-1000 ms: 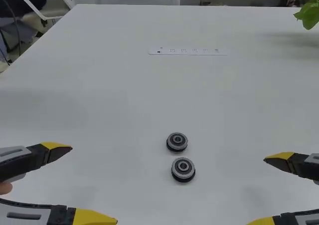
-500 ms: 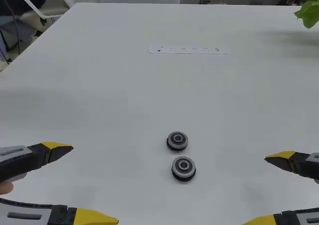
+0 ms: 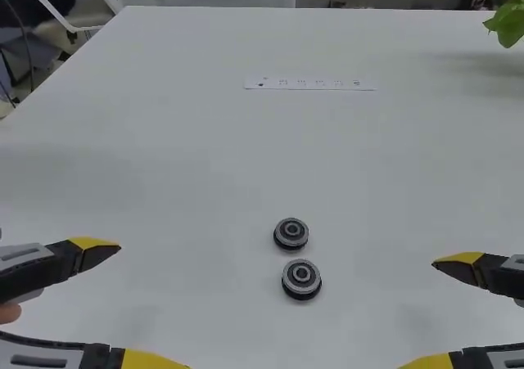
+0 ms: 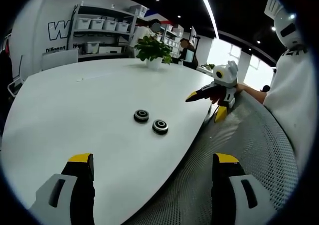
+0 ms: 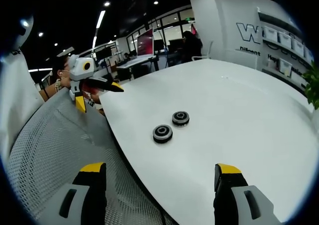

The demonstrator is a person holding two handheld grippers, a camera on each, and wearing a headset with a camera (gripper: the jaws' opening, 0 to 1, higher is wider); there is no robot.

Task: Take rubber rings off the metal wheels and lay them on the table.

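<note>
I am looking down on a white tabletop (image 3: 205, 156). The two small round metal wheels lie flat on it, towards the near edge and about midway along it. The nearer metal wheel (image 3: 301, 278) lies just beside the farther metal wheel (image 3: 291, 232), with a thin strip of bare table between them. Each wheel carries a black rubber ring (image 3: 277, 236) around its rim, seated on the metal. I see no ring lying loose on the tabletop.

My left gripper (image 3: 123, 303), black with yellow tips, hangs at the near edge on the left side. Its jaws are spread wide and hold nothing. My right gripper (image 3: 446, 312), of the same make, hangs at the near edge on the right side, with its jaws also spread wide and nothing between them. The wheels lie between the two grippers, well apart from both. In each gripper view the pair of wheels appears ahead between that gripper's own tips, and the other gripper shows across the table's near edge.

Towards the far edge, a flat white socket strip (image 3: 309, 83) is set into the tabletop. Green plant leaves (image 3: 503, 9) reach in at the far right corner, and a white chair (image 3: 74, 5) stands beyond the far left corner. In the gripper views a grey mesh surface (image 4: 239, 135) lies along the near edge, below the grippers.
</note>
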